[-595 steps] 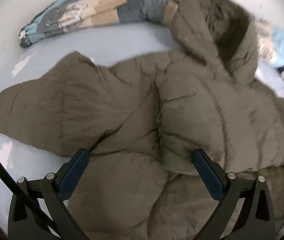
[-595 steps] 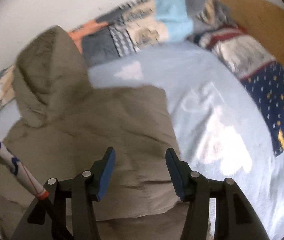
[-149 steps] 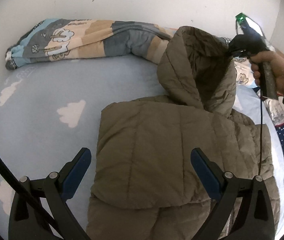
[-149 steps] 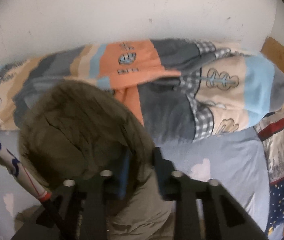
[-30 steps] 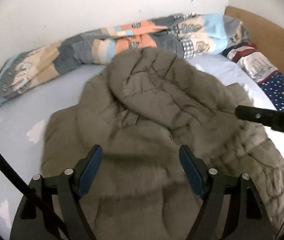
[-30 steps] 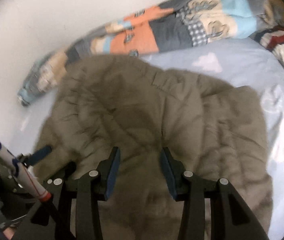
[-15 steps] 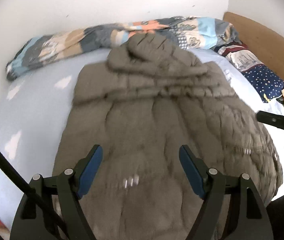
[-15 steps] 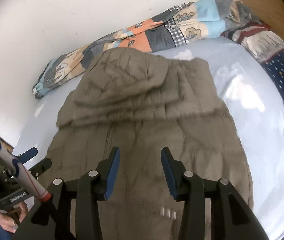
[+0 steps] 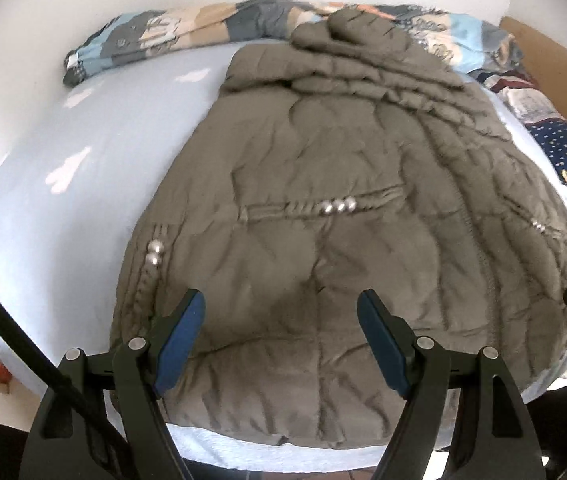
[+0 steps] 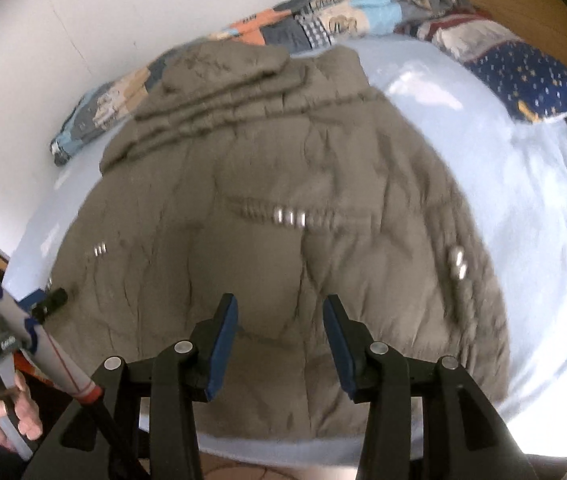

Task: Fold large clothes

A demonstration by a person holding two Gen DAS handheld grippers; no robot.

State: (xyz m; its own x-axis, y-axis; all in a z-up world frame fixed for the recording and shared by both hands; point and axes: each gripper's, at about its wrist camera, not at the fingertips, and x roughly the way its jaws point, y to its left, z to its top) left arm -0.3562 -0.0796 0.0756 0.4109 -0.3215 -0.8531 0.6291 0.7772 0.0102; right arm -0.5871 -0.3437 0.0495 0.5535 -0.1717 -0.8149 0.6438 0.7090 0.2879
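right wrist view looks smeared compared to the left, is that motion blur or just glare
Motion blur: in the right wrist view the jacket and its snaps streak, while the right claw stays sharp. Glare only whitens the sheet at right. The left wrist view shows the quilting crisply, with fisheye bending at the edges.

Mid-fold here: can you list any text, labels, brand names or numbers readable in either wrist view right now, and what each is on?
No text can be read with confidence.
Left gripper body, in the right wrist view: small white lettering, too blurred to read.
Patchwork blanket: printed motifs that may include characters, too small and blurred to read.
Olive puffer jacket: only metal snaps show; no label or brand visible.
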